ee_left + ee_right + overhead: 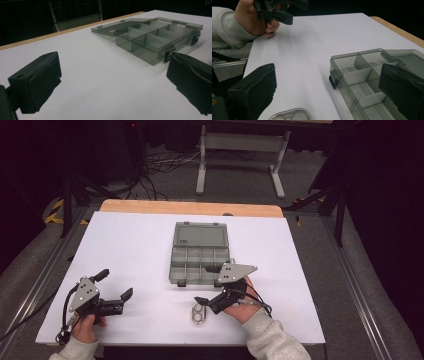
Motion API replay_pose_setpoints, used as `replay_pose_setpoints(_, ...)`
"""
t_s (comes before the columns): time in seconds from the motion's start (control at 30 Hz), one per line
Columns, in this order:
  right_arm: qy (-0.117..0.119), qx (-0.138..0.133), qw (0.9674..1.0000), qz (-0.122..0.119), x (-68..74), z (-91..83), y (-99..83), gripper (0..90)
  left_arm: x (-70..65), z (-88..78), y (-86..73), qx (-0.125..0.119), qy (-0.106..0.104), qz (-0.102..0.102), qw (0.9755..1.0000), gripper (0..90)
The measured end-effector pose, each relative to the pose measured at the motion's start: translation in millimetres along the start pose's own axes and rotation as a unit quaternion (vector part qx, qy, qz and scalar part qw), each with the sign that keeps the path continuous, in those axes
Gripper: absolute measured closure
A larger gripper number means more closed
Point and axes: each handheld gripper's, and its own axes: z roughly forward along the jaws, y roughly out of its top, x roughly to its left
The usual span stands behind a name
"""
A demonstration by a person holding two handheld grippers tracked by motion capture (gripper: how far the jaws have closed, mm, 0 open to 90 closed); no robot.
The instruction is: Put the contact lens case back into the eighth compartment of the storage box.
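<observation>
the grey compartment box [200, 256] sits open in the middle of the white table [135, 245], its lid [200, 234] folded flat behind it, dividers showing. the right gripper [212, 285] hovers at the box's near right corner, jaws spread wide with nothing between them. just in front of it a small clear two-cup case [198, 314] lies on the table. the left gripper [114, 285] is well off to the left, jaws released and empty. behind the table there's a metal stand [242, 150] and loose cables [155, 165] on the floor.
</observation>
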Motion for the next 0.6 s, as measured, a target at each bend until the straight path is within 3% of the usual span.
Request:
replay_pose_setpoints(0.5,0.045,0.047,0.9978,-0.011,4.5,8.8,3.3,6.1,-0.3,-0.1,0.1,0.001,-0.003,0.001,1.0,0.4)
replay_pose_setpoints(0.6,0.058,0.072,0.9956,-0.012,4.6,10.9,3.7,6.5,-0.3,0.0,0.0,0.0,-0.003,0.0,1.0,0.4)
